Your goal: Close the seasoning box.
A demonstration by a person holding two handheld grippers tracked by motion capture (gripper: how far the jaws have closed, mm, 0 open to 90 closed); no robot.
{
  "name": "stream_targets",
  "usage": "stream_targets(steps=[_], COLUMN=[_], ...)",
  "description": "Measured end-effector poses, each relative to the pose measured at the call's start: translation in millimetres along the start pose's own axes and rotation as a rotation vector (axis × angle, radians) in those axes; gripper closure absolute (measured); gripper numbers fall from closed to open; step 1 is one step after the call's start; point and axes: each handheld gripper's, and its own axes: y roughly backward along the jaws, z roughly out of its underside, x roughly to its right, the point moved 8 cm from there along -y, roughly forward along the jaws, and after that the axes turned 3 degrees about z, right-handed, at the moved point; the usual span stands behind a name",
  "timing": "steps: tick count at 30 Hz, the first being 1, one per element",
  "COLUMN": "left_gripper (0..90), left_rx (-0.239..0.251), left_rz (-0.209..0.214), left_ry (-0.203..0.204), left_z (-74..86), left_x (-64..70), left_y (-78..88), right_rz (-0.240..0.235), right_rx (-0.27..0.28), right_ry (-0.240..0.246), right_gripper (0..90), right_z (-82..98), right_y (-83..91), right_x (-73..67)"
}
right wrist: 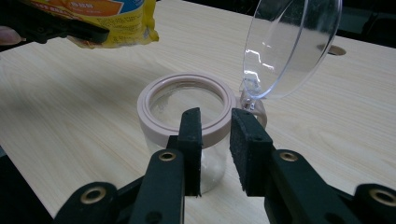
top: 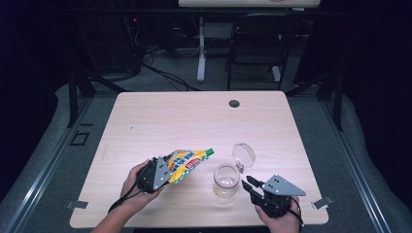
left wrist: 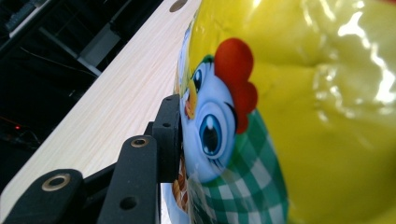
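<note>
Left gripper [top: 156,173] jaws are clamped on yellow pouch [top: 187,165], held above table [top: 160,121]; cartoon print is seen close-up in left gripper view. Right gripper [right wrist: 215,140] jaws stand apart, w/ open jar [right wrist: 187,107] just ahead, hinged lid [right wrist: 292,44] raised.

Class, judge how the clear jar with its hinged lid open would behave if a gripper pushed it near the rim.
The jar looks empty, so probably light and easily shoved. Its raised lid hangs to one side, so it may tip that way. Clear smooth walls suggest a slippery surface on the table.
</note>
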Motion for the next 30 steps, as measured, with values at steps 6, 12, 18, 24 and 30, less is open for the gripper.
stream_targets(steps=[6, 12, 18, 24, 30], left_gripper=[61.3, 61.4, 61.4, 61.4, 61.4], left_rx=[0.001, -0.003, -0.011, -0.019, -0.022], left_rz=[-0.014, -0.029, -0.027, -0.048, -0.063], left_ry=[-0.021, -0.039, -0.051, -0.074, -0.095], left_z=[-3.1, -2.1, 0.4, 0.7, 0.5], left_x=[2.0, 4.9, 9.7, 11.7, 12.9], left_y=[-1.7, -3.1, -4.8, -5.0, -5.5], right_rz=[-0.002, -0.002, -0.008, -0.012, -0.021], right_rx=[0.002, 0.001, 0.005, 0.005, 0.007], right_ry=[-0.003, 0.003, 0.001, 0.009, 0.016], right_gripper=[74.0, 74.0, 73.9, 73.9, 73.9], right_z=[-0.3, 0.0, -0.4, -0.9, -1.6], right_y=[-0.5, -1.0, -2.1, -2.4, -4.2], right_x=[-0.7, -1.2, -2.7, -4.7, -7.8])
